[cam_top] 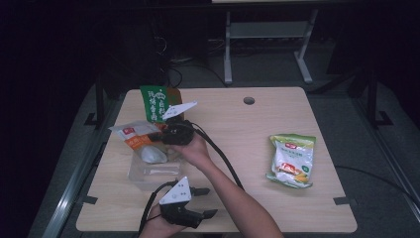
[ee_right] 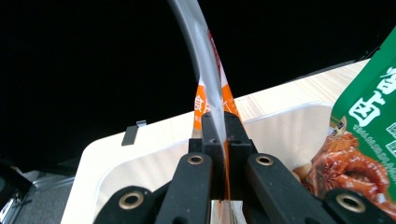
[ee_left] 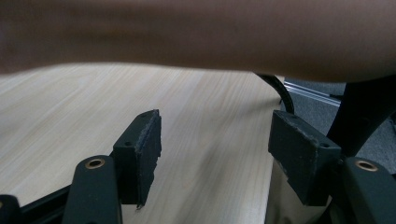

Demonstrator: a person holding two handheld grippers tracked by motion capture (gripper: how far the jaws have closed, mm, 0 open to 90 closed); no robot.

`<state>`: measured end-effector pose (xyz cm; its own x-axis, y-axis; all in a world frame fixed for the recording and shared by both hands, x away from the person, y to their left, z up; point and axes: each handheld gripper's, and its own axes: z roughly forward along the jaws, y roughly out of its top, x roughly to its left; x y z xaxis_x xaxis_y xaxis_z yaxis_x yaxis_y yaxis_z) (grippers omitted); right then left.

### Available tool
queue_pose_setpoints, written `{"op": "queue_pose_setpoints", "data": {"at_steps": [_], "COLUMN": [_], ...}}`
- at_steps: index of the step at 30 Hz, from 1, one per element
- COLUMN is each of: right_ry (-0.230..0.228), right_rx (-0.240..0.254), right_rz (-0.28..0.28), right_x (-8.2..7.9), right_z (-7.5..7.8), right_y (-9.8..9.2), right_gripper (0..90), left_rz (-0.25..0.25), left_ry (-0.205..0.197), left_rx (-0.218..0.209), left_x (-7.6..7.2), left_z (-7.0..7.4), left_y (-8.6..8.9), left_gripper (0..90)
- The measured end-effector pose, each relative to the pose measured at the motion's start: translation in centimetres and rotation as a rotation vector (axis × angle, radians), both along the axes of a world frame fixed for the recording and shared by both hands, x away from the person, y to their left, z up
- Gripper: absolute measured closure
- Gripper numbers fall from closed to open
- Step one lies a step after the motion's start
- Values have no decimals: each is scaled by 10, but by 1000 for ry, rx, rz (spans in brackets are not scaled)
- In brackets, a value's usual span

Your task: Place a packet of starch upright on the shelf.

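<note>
1. Orange pouch [cam_top: 134,136] sits at the table's left, over the clear tray [cam_top: 141,174], just beside the green bag [cam_top: 154,103].
2. Right gripper [ee_right: 219,135] has its jaws pressed together, pinching the orange pouch's edge.
3. Left gripper [cam_top: 198,202], near the table's [cam_top: 277,198] front edge, has its jaws spread with nothing between them.
4. Yellow-green bag [cam_top: 292,159] lies well apart at the right.

Left gripper [ee_left: 215,158]: jaws stand apart, nothing between them, low over the pale wooden desk [ee_left: 93,102]. A blurred forearm [ee_left: 201,32] crosses above.
</note>
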<state>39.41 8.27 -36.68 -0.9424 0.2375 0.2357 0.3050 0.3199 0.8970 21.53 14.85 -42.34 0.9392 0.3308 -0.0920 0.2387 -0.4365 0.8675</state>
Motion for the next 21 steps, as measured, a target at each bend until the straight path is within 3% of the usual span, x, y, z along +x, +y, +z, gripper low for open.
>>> {"op": "queue_pose_setpoints", "data": {"at_steps": [9, 16, 21], "right_ry": [17, -15, -19], "right_rx": [2, -81, -103], "right_rz": [-3, -27, -41], "right_x": [-2, -3, -3], "right_z": [-11, -7, -4], "right_y": [7, 2, -9], "right_gripper": [900, 828, 864], "left_rz": [-1, 4, -2], "left_ry": [1, 8, 4], "left_rx": [1, -4, 18], "left_x": [-1, -1, -1], "left_z": [0, -1, -2], "left_y": [-1, -2, -3], "left_gripper": [344, 344, 344]}}
